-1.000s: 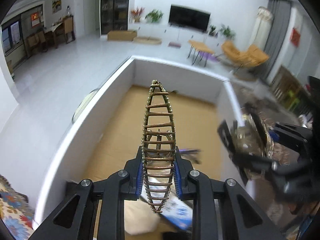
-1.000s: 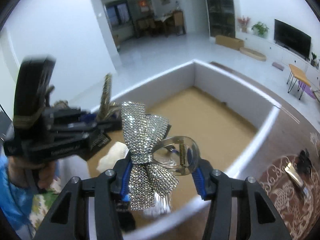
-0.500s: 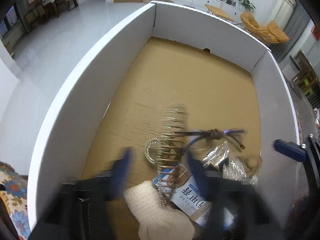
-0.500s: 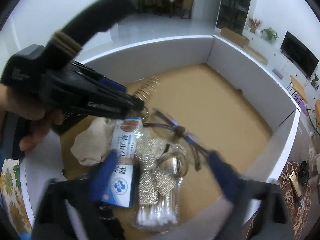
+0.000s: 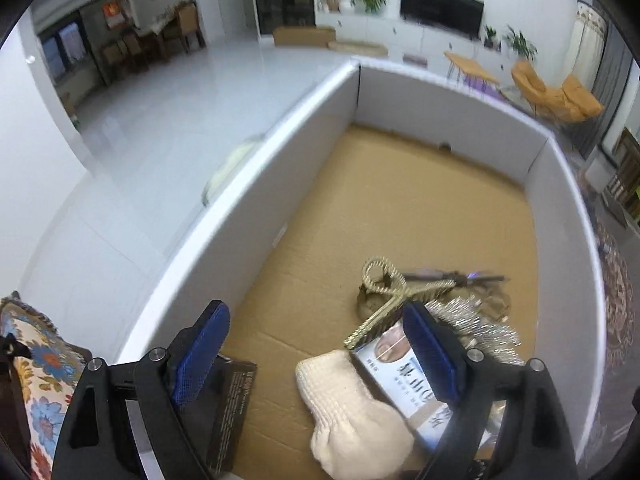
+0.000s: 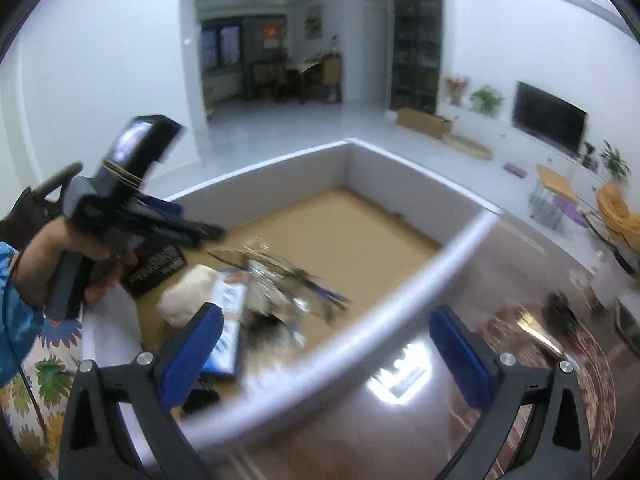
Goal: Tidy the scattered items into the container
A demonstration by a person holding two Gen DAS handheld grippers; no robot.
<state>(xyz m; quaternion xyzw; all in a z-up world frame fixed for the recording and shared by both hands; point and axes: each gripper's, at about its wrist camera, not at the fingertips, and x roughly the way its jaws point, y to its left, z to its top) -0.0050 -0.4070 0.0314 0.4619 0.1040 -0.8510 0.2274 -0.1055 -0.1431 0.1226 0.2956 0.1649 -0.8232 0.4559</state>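
Observation:
The white-walled box (image 5: 260, 200) with a brown cardboard floor holds a heap near me. A gold hair clip (image 5: 394, 296) lies on a blue-and-white carton (image 5: 404, 364), beside a rhinestone bow clip (image 5: 476, 320), a cream knitted cloth (image 5: 352, 412) and a black packet (image 5: 236, 400). My left gripper (image 5: 316, 344) hangs over this heap, its jaws opening with nothing gripped. My right gripper (image 6: 326, 348) is back over the box's (image 6: 400, 188) near rim, jaws opening and empty. In the right wrist view a hand carries the left gripper (image 6: 200, 236) above the cream cloth (image 6: 186, 294).
A dark thin-framed item (image 5: 452, 278) lies behind the clips. On the patterned rug to the right of the box sit a dark clip (image 6: 560, 316) and a shiny gold item (image 6: 536, 332). A floral cloth (image 6: 52, 372) lies at the left. The box's far half shows bare cardboard.
The left gripper let go of the gold clip and the right one let go of the rhinestone bow clip; both lie in the box. Both jaws went wide, and the right gripper drew back over the rim.

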